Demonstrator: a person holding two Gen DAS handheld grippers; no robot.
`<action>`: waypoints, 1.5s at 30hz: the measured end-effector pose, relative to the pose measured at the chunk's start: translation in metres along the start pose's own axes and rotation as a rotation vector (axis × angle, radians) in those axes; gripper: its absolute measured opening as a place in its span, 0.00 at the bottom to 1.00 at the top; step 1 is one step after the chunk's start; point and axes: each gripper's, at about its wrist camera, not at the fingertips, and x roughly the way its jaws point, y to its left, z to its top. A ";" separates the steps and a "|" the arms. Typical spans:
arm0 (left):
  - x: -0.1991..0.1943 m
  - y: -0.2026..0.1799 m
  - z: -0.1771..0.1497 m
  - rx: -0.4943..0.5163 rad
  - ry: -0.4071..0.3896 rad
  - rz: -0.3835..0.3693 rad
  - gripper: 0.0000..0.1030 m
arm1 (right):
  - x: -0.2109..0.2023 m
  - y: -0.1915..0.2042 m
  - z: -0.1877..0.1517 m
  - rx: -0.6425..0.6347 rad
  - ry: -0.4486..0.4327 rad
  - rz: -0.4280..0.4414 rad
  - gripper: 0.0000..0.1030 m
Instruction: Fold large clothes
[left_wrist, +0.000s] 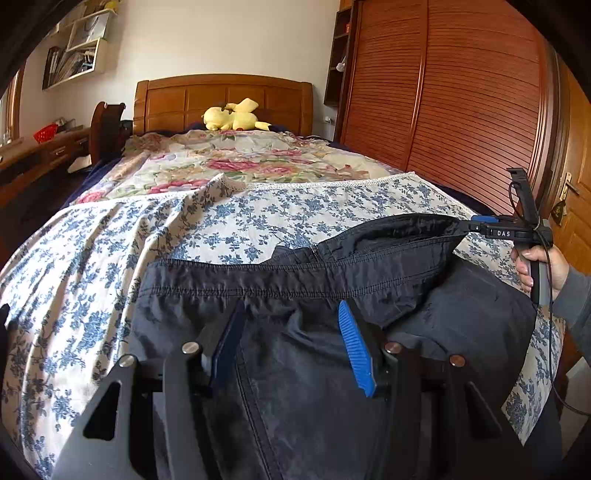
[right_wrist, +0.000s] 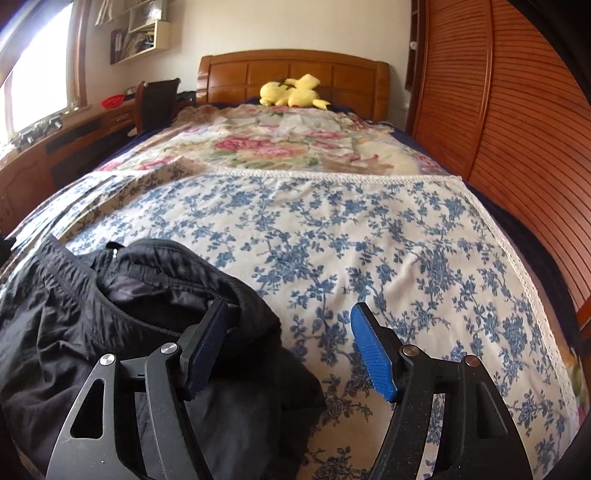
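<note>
Where the garment lies: dark jacket (left_wrist: 332, 332) spread on the blue-flowered sheet (left_wrist: 110, 258) at the foot end of the bed (right_wrist: 369, 240), its elastic hem band running across the near part of the sheet and its zip visible down the middle in the left wrist view.
Landmark: the jacket; all places below are given from it.
Left gripper (left_wrist: 291, 343): released, jaws apart; it hangs directly over the jacket, just short of the hem band. Jacket cloth shows between the blue pads, but neither pad presses on it.
Right gripper (right_wrist: 288, 343): released, jaws wide; it sits at the jacket's right edge. Its left finger is over the bunched dark cloth, its right finger over bare sheet. Nothing is pinched.
Right gripper, seen from left wrist view: at the jacket's far right corner, where the cloth rises to a raised point right at the gripper's tip; whether it touches I cannot tell.
Hand (left_wrist: 535, 266): wrapped round the right gripper's handle, grey sleeve behind it, right of the jacket.
Jacket shape: right end rumpled and mounded, lining showing at the opening.
Beyond the jacket: rose-pattern quilt (right_wrist: 295, 147), then a yellow plush toy (right_wrist: 291, 92) against the wooden headboard (right_wrist: 295, 66).
Right of the jacket: slatted wooden wardrobe (right_wrist: 517, 129).
</note>
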 end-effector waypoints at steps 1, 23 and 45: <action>0.002 0.002 -0.001 -0.009 0.004 -0.006 0.50 | 0.001 0.000 0.000 -0.009 0.004 0.004 0.68; 0.027 0.009 -0.014 -0.027 0.071 0.002 0.50 | 0.074 0.021 0.008 -0.071 0.179 0.131 0.68; 0.017 0.018 -0.009 -0.044 0.047 0.015 0.50 | 0.082 0.035 0.015 -0.048 0.255 -0.015 0.20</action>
